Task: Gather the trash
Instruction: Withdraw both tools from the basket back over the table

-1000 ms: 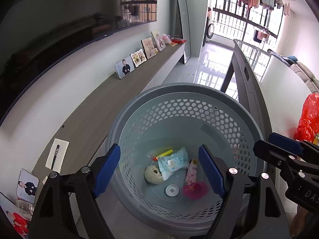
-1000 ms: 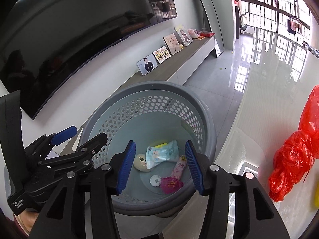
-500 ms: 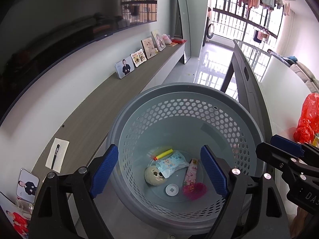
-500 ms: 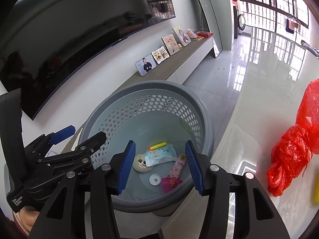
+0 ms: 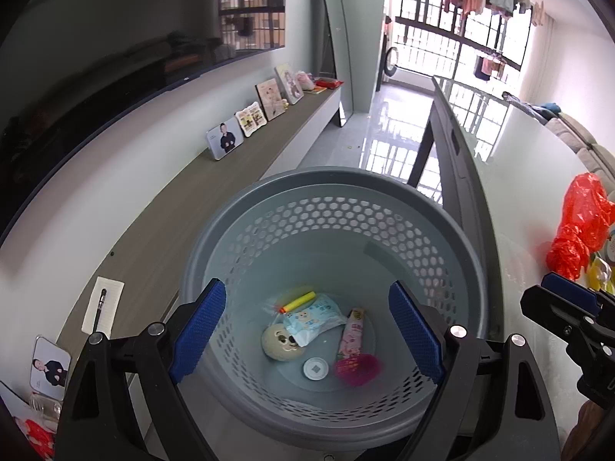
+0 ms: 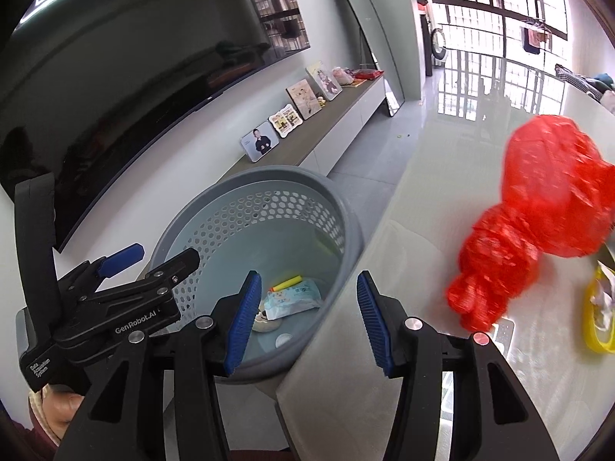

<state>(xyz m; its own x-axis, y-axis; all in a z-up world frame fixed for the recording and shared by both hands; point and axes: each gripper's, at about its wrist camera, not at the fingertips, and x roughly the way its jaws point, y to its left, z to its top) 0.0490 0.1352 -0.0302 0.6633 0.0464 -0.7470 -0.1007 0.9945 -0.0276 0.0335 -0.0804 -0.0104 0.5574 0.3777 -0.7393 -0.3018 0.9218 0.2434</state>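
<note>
Left gripper [image 5: 307,326], jaws opening and empty, hung over the grey perforated basket [image 5: 453,230] holding wrappers. Right gripper [image 6: 305,322], parted and empty, faced the red plastic bag [image 6: 538,223] on the table [image 6: 384,403]; a shallow grab could tear or drop it.

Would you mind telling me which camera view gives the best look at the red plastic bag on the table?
The right wrist view: the red plastic bag shows whole on the table, large though slightly blurred. The left wrist view catches it only small, squeezed against the right edge of the picture.
</note>
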